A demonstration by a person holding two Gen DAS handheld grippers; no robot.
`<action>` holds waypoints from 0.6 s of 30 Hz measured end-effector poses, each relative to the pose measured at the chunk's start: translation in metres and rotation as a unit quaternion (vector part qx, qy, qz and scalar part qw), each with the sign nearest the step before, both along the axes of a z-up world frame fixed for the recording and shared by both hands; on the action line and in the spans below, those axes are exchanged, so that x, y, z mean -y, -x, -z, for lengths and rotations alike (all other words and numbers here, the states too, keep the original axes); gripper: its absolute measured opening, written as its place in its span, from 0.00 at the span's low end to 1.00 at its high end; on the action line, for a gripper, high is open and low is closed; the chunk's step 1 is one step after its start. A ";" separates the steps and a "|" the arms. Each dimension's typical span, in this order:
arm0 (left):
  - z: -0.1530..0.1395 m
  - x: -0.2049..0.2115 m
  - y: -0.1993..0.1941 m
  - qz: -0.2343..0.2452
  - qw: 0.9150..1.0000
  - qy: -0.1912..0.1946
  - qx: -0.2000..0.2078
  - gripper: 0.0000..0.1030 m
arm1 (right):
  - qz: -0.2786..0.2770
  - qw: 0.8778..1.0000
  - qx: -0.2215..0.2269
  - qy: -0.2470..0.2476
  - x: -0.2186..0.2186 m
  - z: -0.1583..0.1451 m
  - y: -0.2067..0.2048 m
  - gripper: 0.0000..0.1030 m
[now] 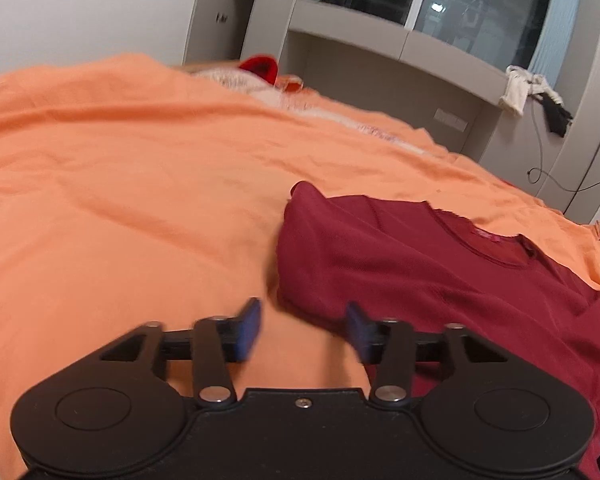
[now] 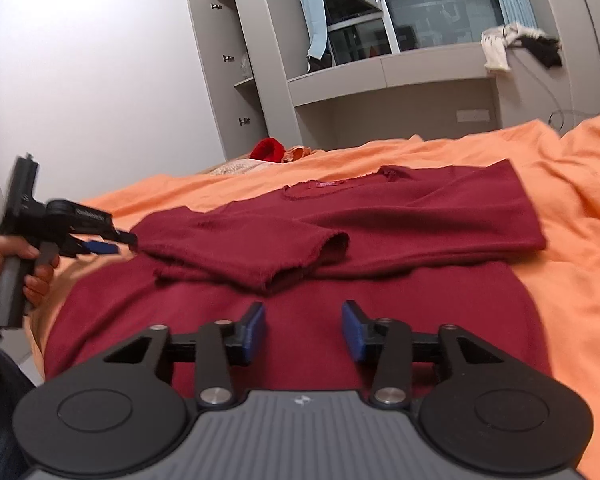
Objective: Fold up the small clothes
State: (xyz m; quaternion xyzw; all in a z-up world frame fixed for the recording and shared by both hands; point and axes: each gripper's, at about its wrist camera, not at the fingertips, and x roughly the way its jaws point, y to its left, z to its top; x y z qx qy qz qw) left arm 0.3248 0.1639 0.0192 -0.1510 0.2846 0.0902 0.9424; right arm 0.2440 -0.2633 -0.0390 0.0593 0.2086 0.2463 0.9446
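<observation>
1. In the left wrist view, the left gripper (image 1: 304, 330) is hanging low over the bed, and its two black fingers with blue rubber pads (image 1: 249, 330) are standing wide apart with nothing between them.
2. Under the gap between the fingers, the orange sheet (image 1: 120, 200) is lying in soft, shallow wrinkles; it is looking like thin cotton.
3. The dark red shirt (image 1: 420, 272) is lying to the right of this gripper, and its near left edge is passing just under the right pad. The cloth is looking like a fine knit, the round neckline is showing a small pink label, and one corner is sticking up at the far left.
4. In the right wrist view, the right gripper (image 2: 304, 330) is hovering over the lower part of the dark red shirt (image 2: 300, 320), and its blue pads are also wide apart and holding nothing.
5. Here the shirt is lying flat on the orange sheet (image 2: 580, 280), with both sleeves folded in across the chest; the sleeve cuff (image 2: 312, 256) is forming an open, slightly frayed tube in the middle.
6. At the left edge, the left gripper (image 2: 104, 245) is being held by the person's hand (image 2: 32, 272), and its tips are just beside the shirt's left shoulder edge; from this side I cannot tell how wide it is.
7. Behind the bed, a grey cupboard (image 2: 228, 72) with metal handles is standing beside a window (image 2: 420, 4).
</observation>
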 end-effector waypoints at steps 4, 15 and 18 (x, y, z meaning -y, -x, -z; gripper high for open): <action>-0.003 0.020 0.038 0.008 0.999 -0.017 0.038 0.73 | 0.013 0.999 0.029 0.023 0.006 -0.002 0.031 0.75; 0.007 0.071 0.135 0.043 0.992 -0.046 0.110 0.99 | 0.112 0.988 0.107 0.023 0.053 -0.014 0.113 1.00; 0.009 0.081 0.154 0.053 0.990 -0.056 0.116 0.99 | 0.128 0.982 0.129 0.044 0.058 -0.015 0.130 1.00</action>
